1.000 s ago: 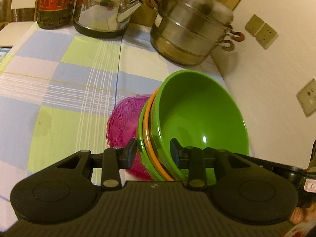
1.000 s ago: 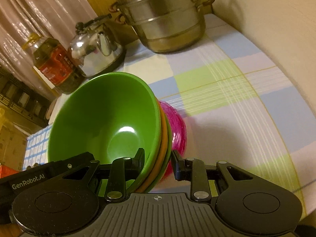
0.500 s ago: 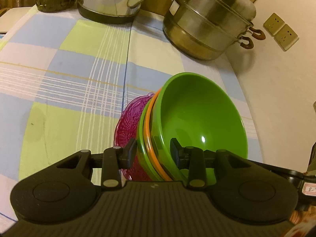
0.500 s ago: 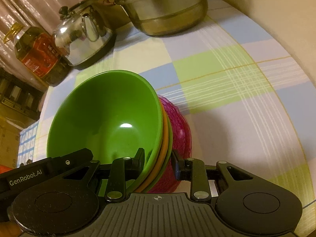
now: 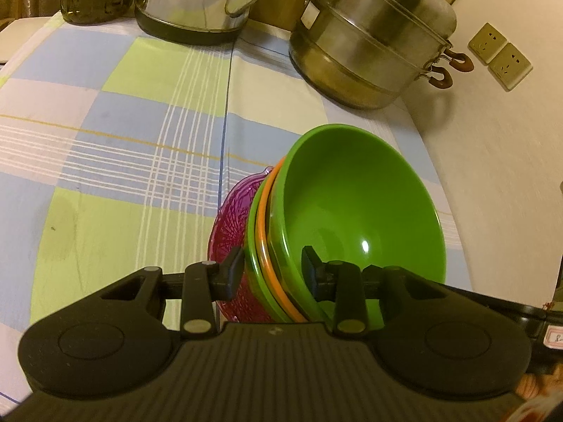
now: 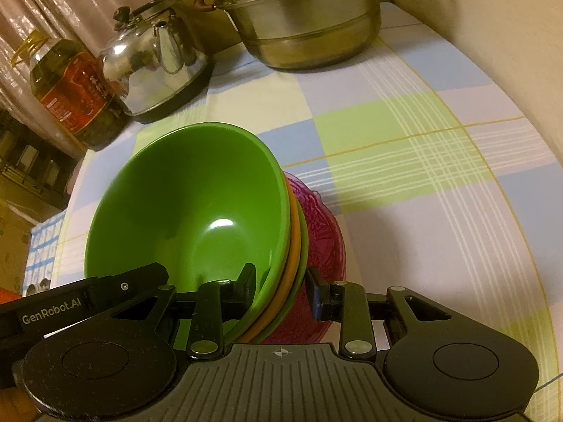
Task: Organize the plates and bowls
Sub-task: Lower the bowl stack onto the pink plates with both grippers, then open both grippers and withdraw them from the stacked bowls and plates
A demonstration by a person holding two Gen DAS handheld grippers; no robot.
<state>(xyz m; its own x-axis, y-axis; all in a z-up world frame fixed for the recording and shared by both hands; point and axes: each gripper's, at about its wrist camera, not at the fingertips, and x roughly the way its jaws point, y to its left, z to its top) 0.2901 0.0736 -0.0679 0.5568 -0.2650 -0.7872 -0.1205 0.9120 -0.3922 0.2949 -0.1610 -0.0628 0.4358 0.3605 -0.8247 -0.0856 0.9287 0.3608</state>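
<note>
Counter (image 5: 116,147) in checked cloth lies under a stack (image 5: 267,246) of nested bowls and a pink plate, held tilted between both grippers. Pot (image 5: 369,35) stands well beyond it, by the wall. The stack's green bowl (image 5: 355,207) opens up toward the cameras, the pink plate (image 5: 232,218) lowest. The left gripper (image 5: 272,270) clamps the rims on one side, the right gripper (image 6: 279,281) the opposite side, so both are equally near. Whether the base touches the cloth I cannot tell; setting it flat looks like the next move.
</note>
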